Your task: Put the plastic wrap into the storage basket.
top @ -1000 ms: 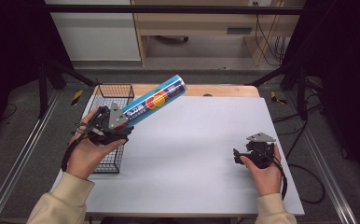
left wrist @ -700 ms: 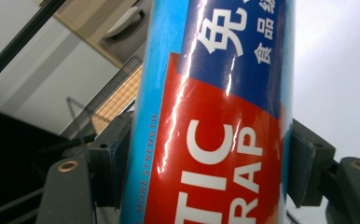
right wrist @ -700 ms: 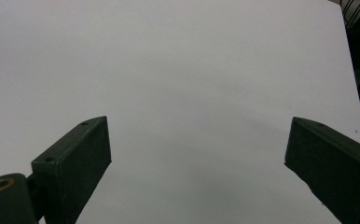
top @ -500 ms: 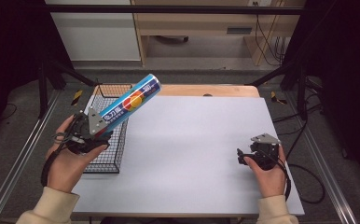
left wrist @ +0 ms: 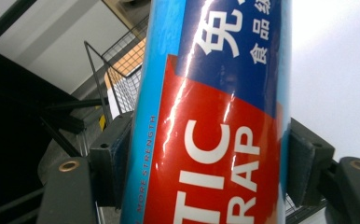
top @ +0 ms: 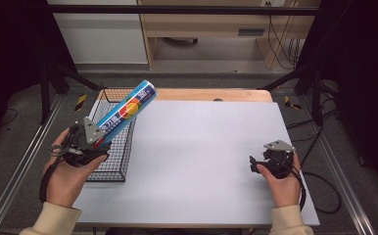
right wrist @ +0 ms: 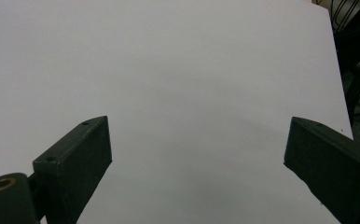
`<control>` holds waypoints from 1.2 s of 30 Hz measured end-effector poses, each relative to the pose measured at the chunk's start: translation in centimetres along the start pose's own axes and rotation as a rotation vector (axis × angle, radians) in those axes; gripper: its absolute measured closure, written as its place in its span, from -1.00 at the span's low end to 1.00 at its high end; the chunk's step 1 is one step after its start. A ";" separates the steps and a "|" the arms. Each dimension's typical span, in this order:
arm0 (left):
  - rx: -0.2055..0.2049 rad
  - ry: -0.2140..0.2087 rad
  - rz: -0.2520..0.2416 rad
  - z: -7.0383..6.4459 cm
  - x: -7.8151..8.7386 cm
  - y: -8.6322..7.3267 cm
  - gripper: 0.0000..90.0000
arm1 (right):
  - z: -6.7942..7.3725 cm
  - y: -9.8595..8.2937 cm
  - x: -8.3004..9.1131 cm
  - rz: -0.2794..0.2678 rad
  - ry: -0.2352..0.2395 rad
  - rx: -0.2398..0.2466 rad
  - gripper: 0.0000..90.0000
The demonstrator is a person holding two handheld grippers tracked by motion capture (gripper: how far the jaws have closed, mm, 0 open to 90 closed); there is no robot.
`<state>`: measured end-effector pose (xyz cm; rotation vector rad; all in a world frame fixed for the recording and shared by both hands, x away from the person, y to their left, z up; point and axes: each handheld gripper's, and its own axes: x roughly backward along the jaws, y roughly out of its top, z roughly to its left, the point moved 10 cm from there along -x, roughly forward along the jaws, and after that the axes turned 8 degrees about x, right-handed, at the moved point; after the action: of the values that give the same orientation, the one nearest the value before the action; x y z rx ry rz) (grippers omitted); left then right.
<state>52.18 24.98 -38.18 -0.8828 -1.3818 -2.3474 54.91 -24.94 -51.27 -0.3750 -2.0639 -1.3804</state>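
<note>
Blue tube [top: 126, 110] tilts toward upper right, gripped by left claw [top: 95, 143] over wire basket [top: 109, 164]; right claw [top: 253, 163] spread wide above white surface [top: 197, 147].

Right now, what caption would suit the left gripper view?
Left gripper clamps a blue-and-red plastic wrap tube, with a wire basket behind.

The tube [top: 127, 112] was noted as bright blue with a red panel, an orange spot and white lettering. The wire basket [top: 109, 166] was recorded as black mesh. The table [top: 201, 161] was covered in plain pale grey-white, with a light wood strip along the far edge. Both sleeves were seen to be cream.
</note>
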 end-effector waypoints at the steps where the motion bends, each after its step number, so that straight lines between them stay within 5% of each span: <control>1: 0.006 0.000 0.001 0.1 -0.1 -0.2 -0.34 | 0.0 0.0 0.0 0.002 0.001 0.001 -0.83; 11: 0.092 0.021 0.068 0.7 -0.2 -2.0 -0.33 | 0.2 0.0 0.0 0.006 0.004 0.003 -0.83; 25: 0.121 0.059 0.132 1.7 -1.6 -3.3 -0.33 | 0.2 -0.1 0.2 0.002 0.004 -0.007 -0.82; 36: 0.115 0.098 0.233 1.7 -2.5 -4.6 -0.32 | 0.5 0.0 0.2 0.004 0.011 -0.003 -0.82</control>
<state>52.35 28.57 -42.29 -0.8350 -1.2852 -2.0873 54.59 -24.55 -51.33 -0.3717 -2.0507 -1.3809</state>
